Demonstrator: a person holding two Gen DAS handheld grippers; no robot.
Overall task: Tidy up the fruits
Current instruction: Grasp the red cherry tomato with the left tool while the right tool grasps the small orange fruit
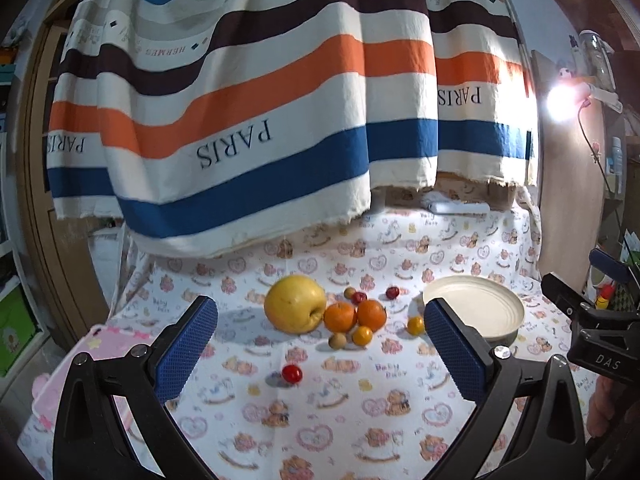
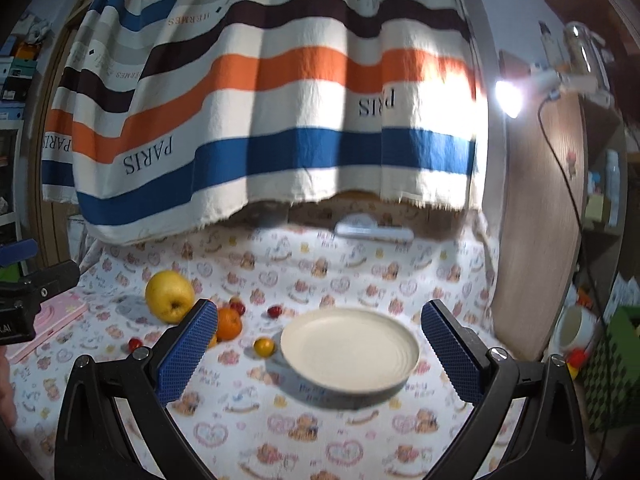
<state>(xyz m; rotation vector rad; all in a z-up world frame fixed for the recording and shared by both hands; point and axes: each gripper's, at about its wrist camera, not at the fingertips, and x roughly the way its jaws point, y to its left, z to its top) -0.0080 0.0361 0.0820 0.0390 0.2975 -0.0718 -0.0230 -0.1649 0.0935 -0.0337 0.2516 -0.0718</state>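
Orange point(image 2: 229, 323) half behind right jaws.

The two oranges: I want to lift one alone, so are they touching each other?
Touching. In the left wrist view the two oranges sit pressed side by side, no cloth visible between them.

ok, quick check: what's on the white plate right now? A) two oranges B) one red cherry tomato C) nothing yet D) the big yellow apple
C: the white plate shows a bare surface in both wrist views, while the yellow apple, the two oranges and the red cherry tomato all sit on the printed cloth to the plate's left.
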